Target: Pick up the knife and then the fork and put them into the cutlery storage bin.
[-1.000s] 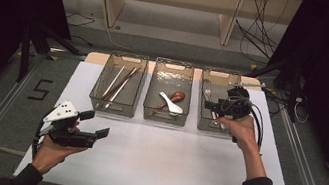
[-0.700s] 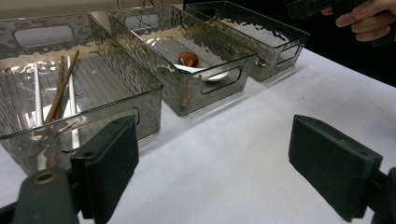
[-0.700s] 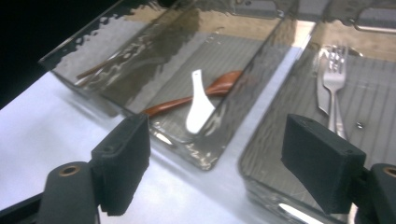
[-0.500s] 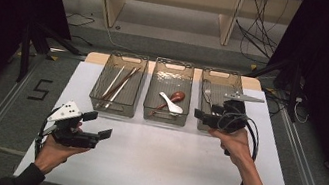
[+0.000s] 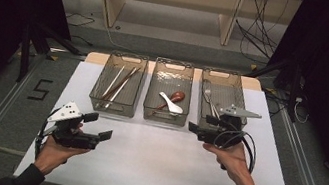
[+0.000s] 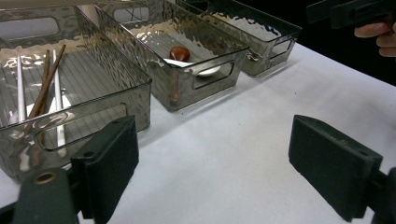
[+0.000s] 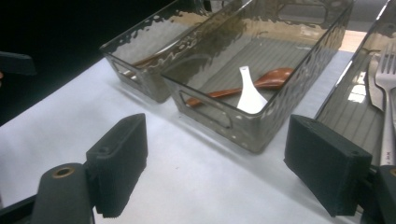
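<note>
In front of the right tray [image 5: 246, 88], the right hand-held gripper [image 5: 199, 129] has drawn back, empty.
Its jaws have just been opening with nothing between them; the fork [image 7: 385, 93] lies in that tray. The left hand-held gripper [image 5: 98, 126] hovers open over the bench [image 5: 161, 158].

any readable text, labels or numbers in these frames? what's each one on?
"5": a dark digit marked on the grey floor left of the white table, seen in the high view.
Nothing else: the three clear smoked plastic bins, the cutlery in them and both black handheld grippers bear no readable print, brand or label in any view.
</note>
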`<state>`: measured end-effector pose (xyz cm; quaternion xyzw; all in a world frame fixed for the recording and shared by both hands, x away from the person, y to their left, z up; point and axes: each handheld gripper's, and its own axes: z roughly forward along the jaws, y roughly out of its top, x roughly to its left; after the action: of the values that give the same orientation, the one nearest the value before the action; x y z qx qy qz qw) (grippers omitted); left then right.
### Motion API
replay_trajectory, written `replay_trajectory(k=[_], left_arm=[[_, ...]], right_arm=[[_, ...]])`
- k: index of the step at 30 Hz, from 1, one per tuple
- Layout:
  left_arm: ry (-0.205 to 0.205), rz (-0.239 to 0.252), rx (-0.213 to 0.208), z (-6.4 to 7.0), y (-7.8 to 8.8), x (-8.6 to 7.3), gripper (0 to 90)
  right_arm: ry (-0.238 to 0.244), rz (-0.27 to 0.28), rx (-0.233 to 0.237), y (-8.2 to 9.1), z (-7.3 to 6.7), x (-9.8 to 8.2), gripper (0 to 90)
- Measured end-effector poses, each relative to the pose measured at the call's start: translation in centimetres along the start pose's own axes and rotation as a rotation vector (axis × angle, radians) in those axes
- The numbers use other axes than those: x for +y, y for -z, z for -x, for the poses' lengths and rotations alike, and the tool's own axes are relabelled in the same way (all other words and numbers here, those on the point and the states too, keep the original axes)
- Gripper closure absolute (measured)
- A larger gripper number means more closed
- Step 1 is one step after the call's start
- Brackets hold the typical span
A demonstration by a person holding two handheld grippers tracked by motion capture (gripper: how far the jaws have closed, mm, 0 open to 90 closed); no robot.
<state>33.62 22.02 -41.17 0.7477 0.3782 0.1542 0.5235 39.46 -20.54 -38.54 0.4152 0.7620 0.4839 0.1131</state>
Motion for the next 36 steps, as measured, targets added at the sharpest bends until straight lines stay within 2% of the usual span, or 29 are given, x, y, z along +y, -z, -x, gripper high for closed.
replay_trajectory(k=[4, 13, 22, 28, 36], left_arm=[[0.009, 0.001, 0.002, 0.0, 0.0, -0.1, 15.6], [-0.001, -0.007, -0.009, 0.1, 0.0, -0.1, 15.3], [0.003, -0.012, -0.011, 0.2, -0.1, -0.1, 15.3], [0.003, -0.009, -0.013, 0.1, 0.1, -0.2, 15.3], [0.015, -0.008, -0.02, 0.2, 0.1, -0.2, 15.3]], right_arm=[[0.008, 0.012, 0.012, 0.3, -0.5, -0.5, 22.2], [0.029, 0.029, 0.027, 0.6, -1.4, -1.8, 22.2], [0.061, 0.068, 0.019, 1.5, -2.1, -3.1, 22.2], [0.076, 0.062, 0.011, 2.1, -2.4, -4.1, 20.9], [0.061, 0.047, -0.013, 3.0, -2.2, -5.4, 20.3]])
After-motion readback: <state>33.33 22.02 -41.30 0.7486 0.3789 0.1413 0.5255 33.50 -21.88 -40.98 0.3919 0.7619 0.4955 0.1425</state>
